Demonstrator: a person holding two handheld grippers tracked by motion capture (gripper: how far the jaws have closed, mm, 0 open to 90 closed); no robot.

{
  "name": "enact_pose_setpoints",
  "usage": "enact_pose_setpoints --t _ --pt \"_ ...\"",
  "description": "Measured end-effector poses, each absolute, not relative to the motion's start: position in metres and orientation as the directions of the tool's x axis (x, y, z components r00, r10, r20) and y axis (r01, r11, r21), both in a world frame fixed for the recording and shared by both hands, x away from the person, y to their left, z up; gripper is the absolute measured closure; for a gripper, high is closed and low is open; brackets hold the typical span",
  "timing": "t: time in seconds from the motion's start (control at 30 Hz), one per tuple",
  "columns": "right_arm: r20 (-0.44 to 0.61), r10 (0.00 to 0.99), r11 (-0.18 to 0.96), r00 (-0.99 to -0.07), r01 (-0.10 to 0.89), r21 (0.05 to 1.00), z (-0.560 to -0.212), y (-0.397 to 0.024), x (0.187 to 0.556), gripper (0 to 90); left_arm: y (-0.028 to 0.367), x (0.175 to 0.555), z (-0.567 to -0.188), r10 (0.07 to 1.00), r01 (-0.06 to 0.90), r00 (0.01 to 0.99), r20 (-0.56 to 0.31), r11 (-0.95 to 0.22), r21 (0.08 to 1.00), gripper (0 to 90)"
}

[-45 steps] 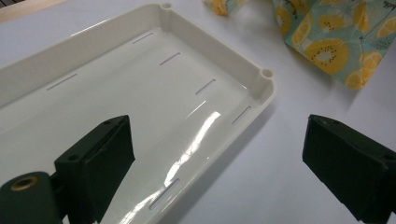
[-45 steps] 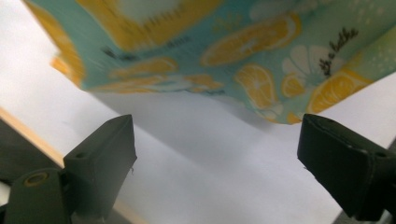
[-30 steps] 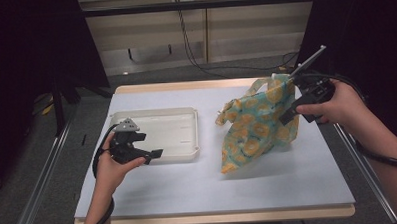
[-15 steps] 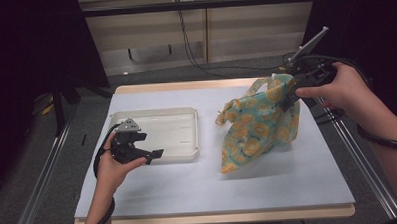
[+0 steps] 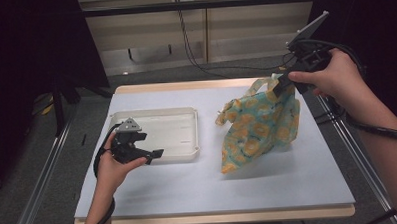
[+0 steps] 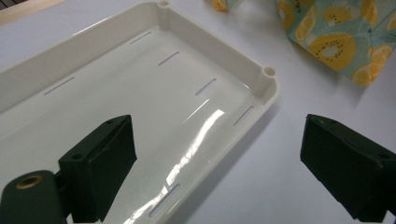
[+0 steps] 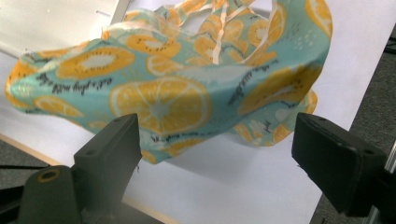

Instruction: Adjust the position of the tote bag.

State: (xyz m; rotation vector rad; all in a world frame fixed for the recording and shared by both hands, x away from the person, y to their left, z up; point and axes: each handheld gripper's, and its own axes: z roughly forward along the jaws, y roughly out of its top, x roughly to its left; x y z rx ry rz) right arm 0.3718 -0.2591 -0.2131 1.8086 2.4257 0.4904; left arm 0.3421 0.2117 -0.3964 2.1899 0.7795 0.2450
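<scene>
A teal cloth printed with orange slices (image 5: 259,127) stands bunched up on the right half of the white table, its thin straps on top. My right gripper (image 5: 285,84) hovers at the cloth's upper right corner. In the right gripper view its jaws stand wide apart (image 7: 215,154) with the cloth (image 7: 177,93) just beyond them, nothing pinched. My left gripper (image 5: 153,151) rests open at the front edge of a shallow white tray (image 5: 188,151). In the left gripper view (image 6: 224,163) one jaw is over the tray's floor and the other over the table, by the tray's corner (image 6: 261,79).
The tray is empty, with thin slots in its floor. A bare strip of white tabletop (image 5: 289,189) runs along the front edge. Metal rails (image 5: 355,151) flank the table, and black cables (image 5: 199,47) lie on the floor behind it.
My right hand has risen and drawn back to the right, off the top of the cloth. The cloth keeps roughly its place and shape. The left gripper has stayed put.
</scene>
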Motion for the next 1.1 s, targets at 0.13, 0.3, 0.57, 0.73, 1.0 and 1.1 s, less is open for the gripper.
enact_pose_setpoints --t 0.13,0.3,0.57,0.73,1.0,1.1 --pt "0.138 0.952 0.222 -0.274 0.926 0.305 -0.212 -0.254 0.379 15.0 0.212 0.342 -0.395 0.596 0.444 0.799 -0.079 -0.496 0.746 10.3" --pt "0.148 0.960 0.182 -0.237 0.931 0.315 -0.213 -0.252 0.386 15.0 0.212 0.342 -0.395 0.595 0.444 0.799 -0.080 -0.496 0.746 10.5" --pt "0.141 0.970 0.150 -0.199 0.943 0.298 -0.222 -0.247 0.393 13.7 0.211 0.343 -0.397 0.596 0.448 0.799 -0.082 -0.498 0.743 10.5" --pt "0.120 0.976 0.144 -0.183 0.950 0.276 -0.229 -0.243 0.396 13.0 0.210 0.342 -0.396 0.600 0.445 0.797 -0.076 -0.496 0.746 10.5" --pt "0.110 0.980 0.138 -0.167 0.963 0.232 -0.234 -0.239 0.392 30.0 0.209 0.343 -0.398 0.595 0.442 0.800 -0.071 -0.506 0.741 10.4" --pt "0.119 0.982 0.119 -0.149 0.967 0.225 -0.236 -0.239 0.392 32.7 0.208 0.342 -0.398 0.594 0.442 0.801 -0.072 -0.505 0.742 10.4"
